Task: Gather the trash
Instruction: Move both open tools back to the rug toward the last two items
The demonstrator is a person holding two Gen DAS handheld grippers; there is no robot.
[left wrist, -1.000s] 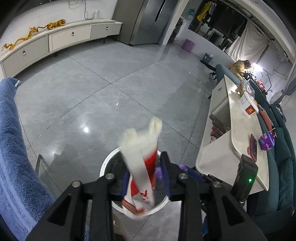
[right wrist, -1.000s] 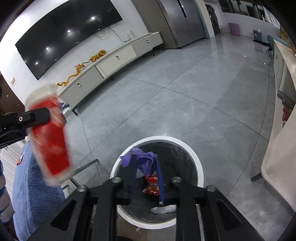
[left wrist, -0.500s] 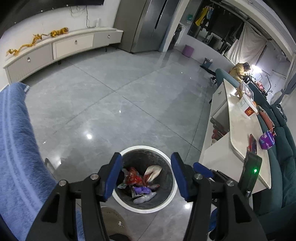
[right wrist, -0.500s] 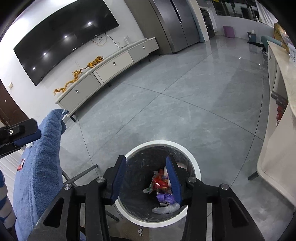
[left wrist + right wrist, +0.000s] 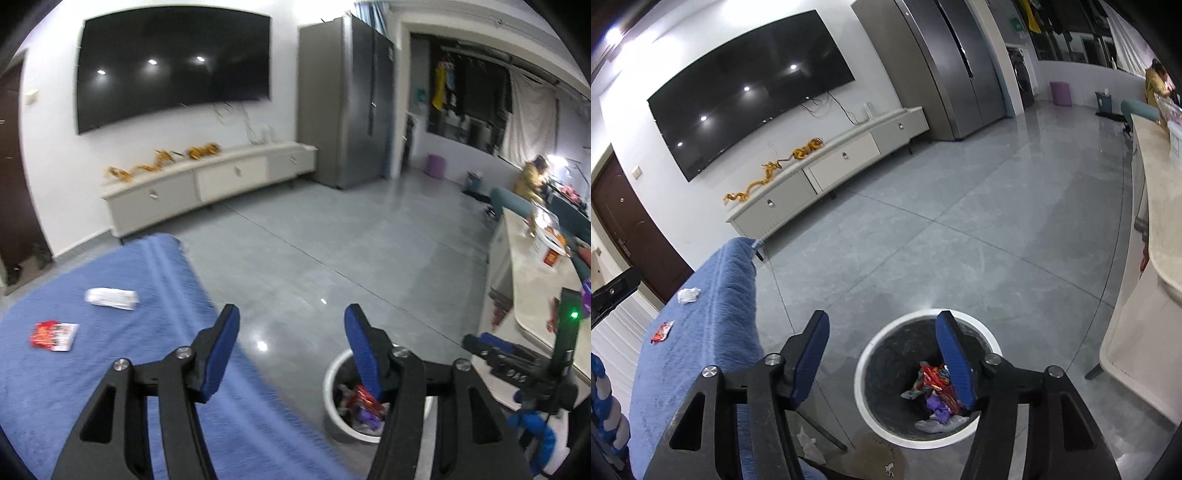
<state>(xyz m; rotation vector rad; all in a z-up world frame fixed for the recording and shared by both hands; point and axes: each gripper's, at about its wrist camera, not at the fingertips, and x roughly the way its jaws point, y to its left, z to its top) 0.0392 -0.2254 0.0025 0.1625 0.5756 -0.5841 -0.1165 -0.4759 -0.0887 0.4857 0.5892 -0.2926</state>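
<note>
A white-rimmed bin (image 5: 975, 434) stands on the floor with several wrappers (image 5: 936, 384) inside; it also shows low in the left wrist view as the bin (image 5: 330, 391). My right gripper (image 5: 882, 350) hangs above it, jaws opening and nothing between them. My left gripper (image 5: 291, 343) is raised beside the blue-covered table (image 5: 74, 369), jaws also opening and empty. On the blue cloth lie a red wrapper (image 5: 53, 335) and a white crumpled paper (image 5: 110, 298). The same two show in the right wrist view: red wrapper (image 5: 662, 331), white paper (image 5: 688, 294).
A pale long table (image 5: 1160, 258) runs along the right, with the other gripper's body (image 5: 532, 373) in front of it. A TV cabinet (image 5: 207, 184) and fridge (image 5: 343, 110) stand at the far wall. White scraps (image 5: 810, 445) lie on the grey floor by the bin.
The left gripper dropped its red-and-white wrapper into the bin, then rose and swung left toward the blue table. The right gripper let go its purple wrapper, rose, and both jaws widened.
</note>
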